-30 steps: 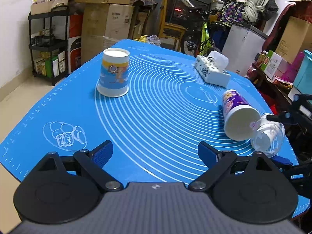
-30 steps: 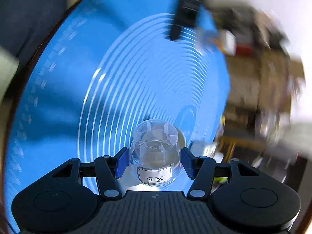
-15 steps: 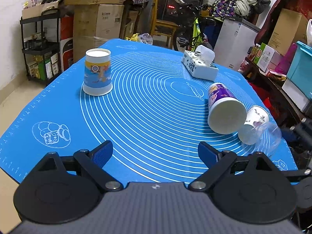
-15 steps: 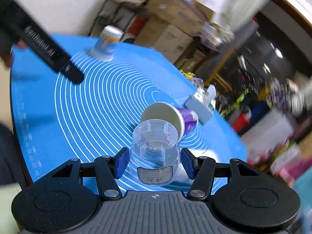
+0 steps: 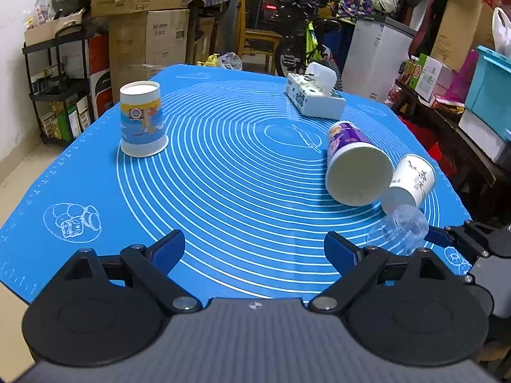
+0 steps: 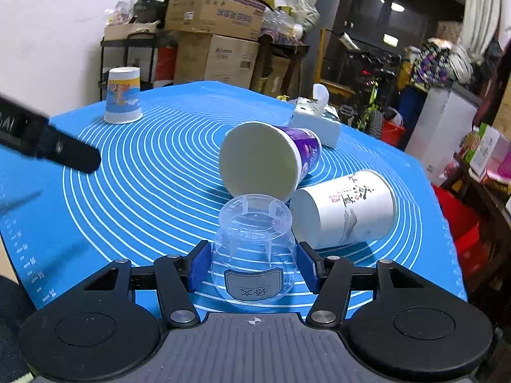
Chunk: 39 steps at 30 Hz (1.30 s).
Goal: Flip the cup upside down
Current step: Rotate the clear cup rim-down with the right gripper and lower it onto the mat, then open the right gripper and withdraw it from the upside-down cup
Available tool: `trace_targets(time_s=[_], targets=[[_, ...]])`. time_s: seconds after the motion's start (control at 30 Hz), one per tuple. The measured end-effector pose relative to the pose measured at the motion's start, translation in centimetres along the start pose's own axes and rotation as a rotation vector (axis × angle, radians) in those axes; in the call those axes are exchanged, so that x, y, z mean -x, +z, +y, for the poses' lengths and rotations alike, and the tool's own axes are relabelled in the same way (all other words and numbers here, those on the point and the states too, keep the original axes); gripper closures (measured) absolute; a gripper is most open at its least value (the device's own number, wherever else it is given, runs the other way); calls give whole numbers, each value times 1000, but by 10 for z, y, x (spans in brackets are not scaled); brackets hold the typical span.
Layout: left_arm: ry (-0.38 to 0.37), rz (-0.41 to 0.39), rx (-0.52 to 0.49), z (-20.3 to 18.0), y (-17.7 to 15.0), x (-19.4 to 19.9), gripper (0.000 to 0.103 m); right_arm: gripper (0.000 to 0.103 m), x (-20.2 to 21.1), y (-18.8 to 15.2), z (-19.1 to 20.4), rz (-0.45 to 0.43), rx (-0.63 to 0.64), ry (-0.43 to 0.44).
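Observation:
My right gripper (image 6: 254,266) is shut on a clear plastic cup (image 6: 254,249), held with its base pointing away from the camera, low over the blue mat (image 6: 153,172). In the left wrist view the clear cup (image 5: 399,229) shows at the mat's right edge, held by the right gripper (image 5: 428,239). My left gripper (image 5: 254,252) is open and empty above the mat's near edge. A blue-and-yellow paper cup (image 5: 142,121) stands upside down at the far left.
A purple paper cup (image 6: 271,162) and a white paper cup (image 6: 345,210) lie on their sides just beyond the clear cup. A white tissue box (image 5: 314,99) sits at the far side. Boxes, shelves and a bicycle surround the table.
My right gripper has swung the clear cup around from facing down at the mat to level, bringing it low at the mat's right edge. The left gripper has stayed open.

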<state>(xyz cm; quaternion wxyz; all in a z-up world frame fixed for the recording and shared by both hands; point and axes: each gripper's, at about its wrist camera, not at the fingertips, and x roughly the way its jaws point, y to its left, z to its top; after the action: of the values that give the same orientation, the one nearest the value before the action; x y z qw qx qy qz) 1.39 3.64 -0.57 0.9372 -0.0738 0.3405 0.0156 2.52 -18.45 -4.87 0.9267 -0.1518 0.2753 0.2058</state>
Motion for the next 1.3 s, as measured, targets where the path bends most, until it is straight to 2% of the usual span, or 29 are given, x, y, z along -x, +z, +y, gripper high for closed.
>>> trace_targets(time_s=[0.13, 0.23, 0.3, 0.47, 0.6, 0.93, 1.3], targets=[[-10, -4, -19, -6, -1, 2, 10, 38, -1, -1, -7, 7, -53, 16], [-11, -3, -30, -9, -2, 3, 10, 33, -2, -1, -9, 6, -65, 18], [-13, -3, -39, -12, -3, 4, 10, 23, 1, -1, -10, 3, -71, 14], [-10, -14, -77, -22, -7, 10, 10, 18, 19, -3, -17, -15, -119, 16], [-13, -17, -100, -30, -11, 16, 10, 8, 39, -8, -24, -25, -153, -7], [-49, 3, -162, -55, -24, 23, 10, 5, 81, -21, -39, -7, -230, -53], [-78, 16, -194, -70, -32, 30, 10, 5, 103, -24, -46, -21, -259, -86]])
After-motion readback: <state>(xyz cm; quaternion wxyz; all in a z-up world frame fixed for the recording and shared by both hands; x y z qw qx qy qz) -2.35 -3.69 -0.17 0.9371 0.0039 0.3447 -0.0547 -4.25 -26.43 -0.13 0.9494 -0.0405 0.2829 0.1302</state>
